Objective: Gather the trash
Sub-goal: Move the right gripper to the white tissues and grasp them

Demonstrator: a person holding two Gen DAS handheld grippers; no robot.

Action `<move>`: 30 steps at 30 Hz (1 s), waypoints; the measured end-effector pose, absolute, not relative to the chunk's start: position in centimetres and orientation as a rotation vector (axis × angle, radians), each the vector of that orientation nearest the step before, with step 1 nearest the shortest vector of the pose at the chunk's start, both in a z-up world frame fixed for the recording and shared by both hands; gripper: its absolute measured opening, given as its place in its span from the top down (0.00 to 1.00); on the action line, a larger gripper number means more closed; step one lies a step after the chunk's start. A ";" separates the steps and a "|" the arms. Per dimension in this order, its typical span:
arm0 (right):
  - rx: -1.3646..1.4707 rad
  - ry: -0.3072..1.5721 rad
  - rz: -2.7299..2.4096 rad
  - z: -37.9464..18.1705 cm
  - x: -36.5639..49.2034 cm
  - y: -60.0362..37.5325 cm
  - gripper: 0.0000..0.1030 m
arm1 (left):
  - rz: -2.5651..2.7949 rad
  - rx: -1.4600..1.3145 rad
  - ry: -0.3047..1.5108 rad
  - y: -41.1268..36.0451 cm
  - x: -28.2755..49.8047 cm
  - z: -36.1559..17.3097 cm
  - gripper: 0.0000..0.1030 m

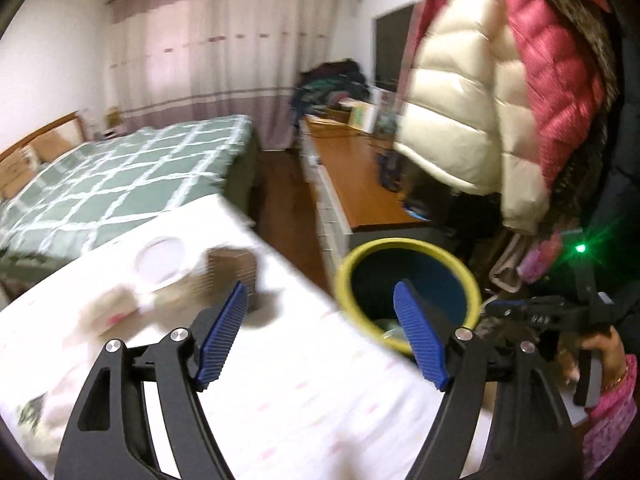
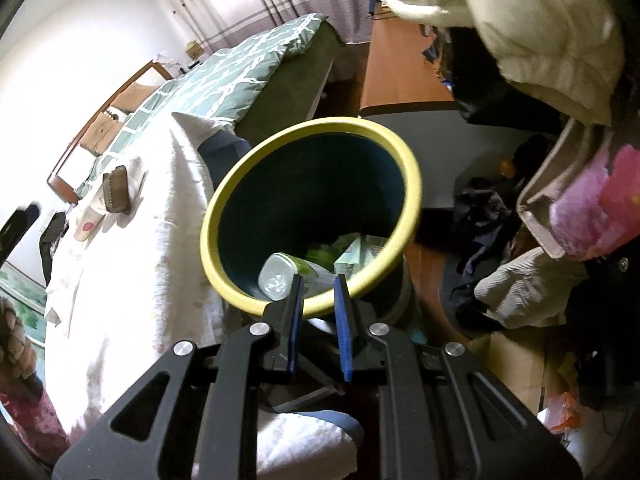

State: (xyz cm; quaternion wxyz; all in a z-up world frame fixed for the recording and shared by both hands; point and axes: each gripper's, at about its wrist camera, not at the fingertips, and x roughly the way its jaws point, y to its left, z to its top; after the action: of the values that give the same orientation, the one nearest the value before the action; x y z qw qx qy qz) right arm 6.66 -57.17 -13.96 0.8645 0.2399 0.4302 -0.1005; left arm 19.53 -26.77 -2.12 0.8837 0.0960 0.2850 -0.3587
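Observation:
A dark bin with a yellow rim [image 1: 408,245] [image 2: 412,176] stands beside the white-covered table [image 1: 312,380]. It holds a clear plastic bottle [image 2: 280,274] and green packaging [image 2: 356,254]. My left gripper [image 1: 320,332] is open and empty above the table edge, near the bin. On the table lie a white round lid [image 1: 162,260], a brown box [image 1: 232,268] [image 2: 116,194] and a blurred pink-and-white wrapper [image 1: 114,310]. My right gripper [image 2: 318,292] hovers at the bin's near rim, its jaws a narrow gap apart with nothing between them. It also shows in the left wrist view [image 1: 544,312].
A bed with a green checked cover [image 1: 120,176] is behind the table. A wooden desk [image 1: 360,184] stands at the right. Puffy jackets [image 1: 500,92] hang above the bin. Clothes and bags [image 2: 520,272] lie on the floor to the right.

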 end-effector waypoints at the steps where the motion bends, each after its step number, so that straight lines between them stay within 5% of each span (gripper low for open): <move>1: 0.497 0.903 -0.207 -13.9 6.9 -56.8 0.83 | -0.713 0.186 0.591 -24.6 19.7 -2.1 0.25; 4: 0.477 0.902 -0.191 -13.3 7.9 -55.4 0.71 | -0.619 0.167 0.585 -19.3 20.0 -2.1 0.24; 17: 0.276 0.934 0.099 -9.8 17.9 -40.5 0.66 | -0.137 0.025 0.582 2.7 22.1 -6.5 0.21; 30: 0.109 1.030 0.358 -10.8 28.1 -24.2 0.55 | -0.080 0.004 0.569 4.1 21.2 -7.2 0.19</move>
State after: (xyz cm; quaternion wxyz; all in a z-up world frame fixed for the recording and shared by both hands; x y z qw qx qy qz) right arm 28.10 -24.17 -10.80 0.8536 0.0518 0.4895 0.1703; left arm 21.24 4.14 -7.19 0.9590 0.0020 0.2806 -0.0393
